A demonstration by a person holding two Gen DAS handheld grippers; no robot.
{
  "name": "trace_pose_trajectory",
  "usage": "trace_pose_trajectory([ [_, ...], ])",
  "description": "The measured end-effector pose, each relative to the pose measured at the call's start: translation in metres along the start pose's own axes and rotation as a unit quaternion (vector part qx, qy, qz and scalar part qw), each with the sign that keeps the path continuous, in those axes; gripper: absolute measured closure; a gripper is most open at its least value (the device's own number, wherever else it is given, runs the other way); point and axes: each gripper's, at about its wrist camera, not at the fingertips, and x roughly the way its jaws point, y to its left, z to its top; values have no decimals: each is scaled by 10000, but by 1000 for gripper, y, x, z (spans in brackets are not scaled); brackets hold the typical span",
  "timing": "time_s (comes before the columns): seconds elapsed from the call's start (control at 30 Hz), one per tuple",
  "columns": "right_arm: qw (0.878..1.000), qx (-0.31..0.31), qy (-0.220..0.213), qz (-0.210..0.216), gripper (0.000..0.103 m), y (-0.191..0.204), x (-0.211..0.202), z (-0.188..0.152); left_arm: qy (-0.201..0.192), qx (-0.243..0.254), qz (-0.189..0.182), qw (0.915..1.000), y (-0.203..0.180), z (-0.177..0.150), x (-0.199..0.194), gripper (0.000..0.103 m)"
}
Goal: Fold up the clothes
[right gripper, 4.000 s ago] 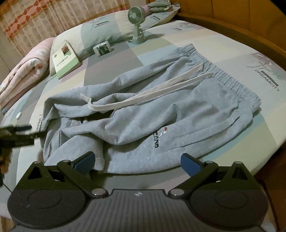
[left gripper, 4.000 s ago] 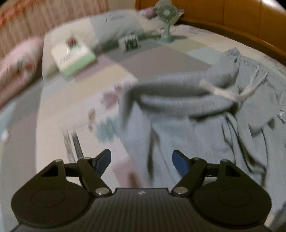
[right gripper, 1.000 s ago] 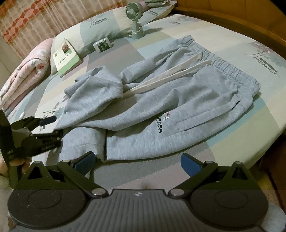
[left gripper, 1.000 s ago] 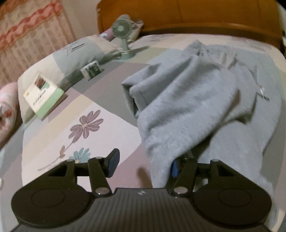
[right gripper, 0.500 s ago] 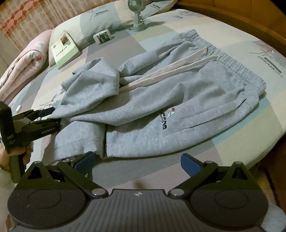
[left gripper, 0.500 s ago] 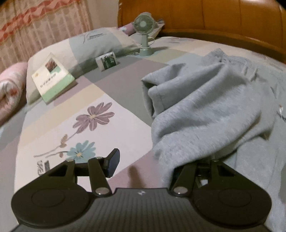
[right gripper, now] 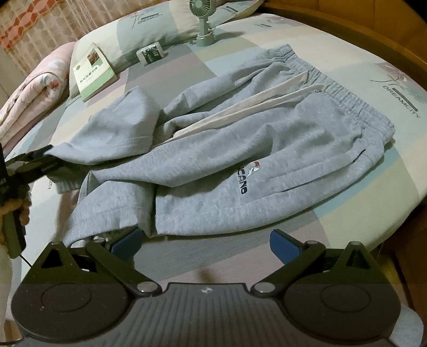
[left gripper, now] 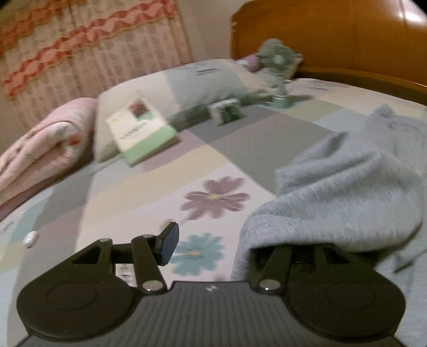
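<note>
The grey knit sweatpants [right gripper: 240,149] lie crumpled across the middle of the patchwork-print bed [right gripper: 347,208], waistband toward the upper right of the right wrist view. The left gripper [left gripper: 213,245] has its fingers partly apart; cloth drapes over one of them, but whether it is pinched cannot be told. The right gripper [right gripper: 204,241] stands wide open and empty at the near hem. A good fold probably needs the draped leg carried clear and laid flat, edges aligned.

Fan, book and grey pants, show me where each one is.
fan [right gripper: 202,8], right wrist view, on its round grille.
book [right gripper: 93,72], right wrist view, middle of its cover.
grey pants [right gripper: 267,138], right wrist view, on the flat upper leg.
</note>
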Motion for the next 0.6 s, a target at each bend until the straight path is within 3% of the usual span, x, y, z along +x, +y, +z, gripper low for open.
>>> trace_pose_trajectory([
  [0.27, 10000, -76, 4, -19, 0, 5, 2, 2, -103, 29, 868, 9962, 51, 8, 10, 47],
  [0.6, 9994, -329, -40, 64, 0, 25, 8, 19, -251, 529, 1740, 9830, 91, 18, 28, 47],
])
